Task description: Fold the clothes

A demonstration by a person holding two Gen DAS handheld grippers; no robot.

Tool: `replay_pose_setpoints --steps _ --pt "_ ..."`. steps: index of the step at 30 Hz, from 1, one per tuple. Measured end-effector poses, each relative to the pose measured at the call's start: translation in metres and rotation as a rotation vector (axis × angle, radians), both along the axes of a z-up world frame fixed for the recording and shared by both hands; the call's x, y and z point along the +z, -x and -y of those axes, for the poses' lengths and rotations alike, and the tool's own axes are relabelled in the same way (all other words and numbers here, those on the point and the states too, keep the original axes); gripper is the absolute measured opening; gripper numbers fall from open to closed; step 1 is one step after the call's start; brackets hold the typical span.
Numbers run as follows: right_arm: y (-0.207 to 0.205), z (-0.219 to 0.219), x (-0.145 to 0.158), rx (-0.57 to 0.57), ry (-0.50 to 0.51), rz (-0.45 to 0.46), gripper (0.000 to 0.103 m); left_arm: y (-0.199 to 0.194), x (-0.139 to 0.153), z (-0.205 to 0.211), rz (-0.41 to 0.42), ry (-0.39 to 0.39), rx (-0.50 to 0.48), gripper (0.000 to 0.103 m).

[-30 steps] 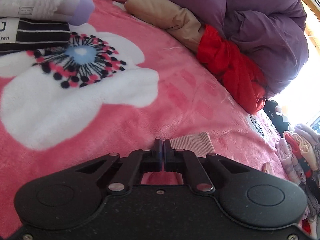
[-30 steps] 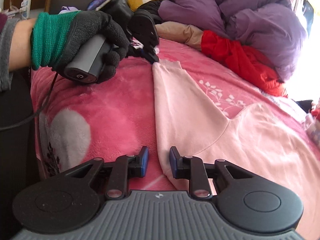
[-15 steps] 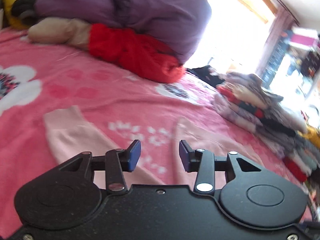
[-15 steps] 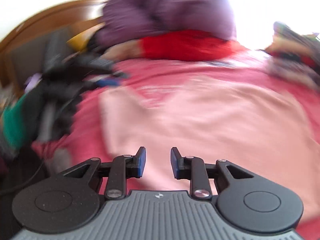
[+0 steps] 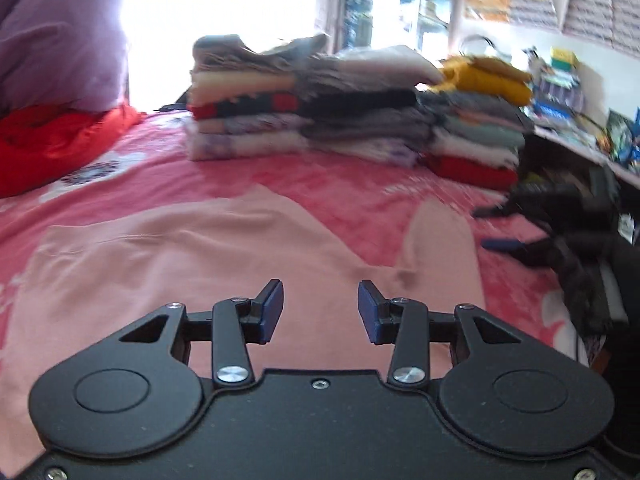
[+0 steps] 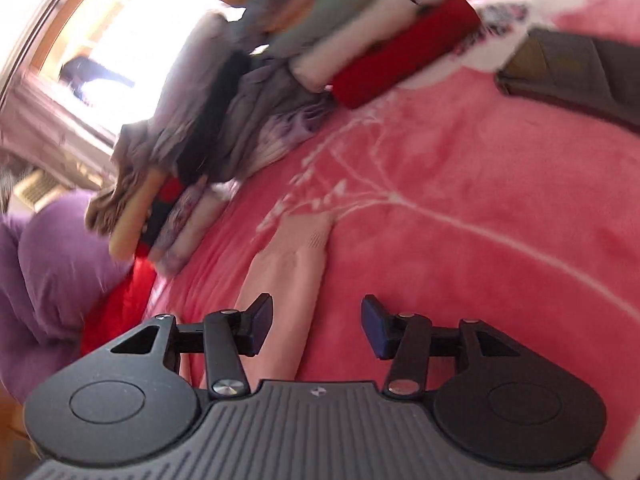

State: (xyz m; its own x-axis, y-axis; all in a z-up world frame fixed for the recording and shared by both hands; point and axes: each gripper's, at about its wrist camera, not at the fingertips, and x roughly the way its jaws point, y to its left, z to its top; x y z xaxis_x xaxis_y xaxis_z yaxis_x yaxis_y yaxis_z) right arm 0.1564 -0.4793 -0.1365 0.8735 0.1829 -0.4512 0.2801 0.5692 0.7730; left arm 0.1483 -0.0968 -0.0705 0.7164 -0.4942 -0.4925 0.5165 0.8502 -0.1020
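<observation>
Your left gripper (image 5: pixel 320 306): fingers spread, nothing between pads. Pink sweatshirt (image 5: pixel 168 264) lies flat on pink blanket (image 5: pixel 344 184), body directly under and ahead of your left fingers.

Your right gripper (image 6: pixel 317 326): fingers spread, empty. Sleeve (image 6: pixel 288 280) runs forward just inside left finger, cuff (image 6: pixel 316 232) well ahead of tips; contact with fabric unclear, view blurred.

Folded clothes stack (image 5: pixel 312 100) beyond garment, apart from it.
</observation>
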Motion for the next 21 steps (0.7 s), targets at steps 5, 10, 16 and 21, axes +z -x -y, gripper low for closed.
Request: replay_pose_setpoints --steps 5,10,16,21 --pt "-0.038 0.011 -0.014 0.072 -0.125 0.011 0.053 -0.009 -0.018 0.032 -0.058 -0.042 -0.046 0.040" --pt "-0.048 0.023 -0.024 0.073 -0.241 0.009 0.009 -0.010 -0.041 0.039 -0.104 -0.130 -0.045 0.040" --pt "-0.019 0.046 -0.015 0.071 -0.183 0.013 0.013 -0.012 -0.038 0.040 -0.121 -0.164 -0.066 0.040" --pt "-0.029 0.043 -0.009 0.091 -0.084 0.041 0.038 -0.011 -0.015 0.053 -0.071 -0.136 -0.069 0.030"
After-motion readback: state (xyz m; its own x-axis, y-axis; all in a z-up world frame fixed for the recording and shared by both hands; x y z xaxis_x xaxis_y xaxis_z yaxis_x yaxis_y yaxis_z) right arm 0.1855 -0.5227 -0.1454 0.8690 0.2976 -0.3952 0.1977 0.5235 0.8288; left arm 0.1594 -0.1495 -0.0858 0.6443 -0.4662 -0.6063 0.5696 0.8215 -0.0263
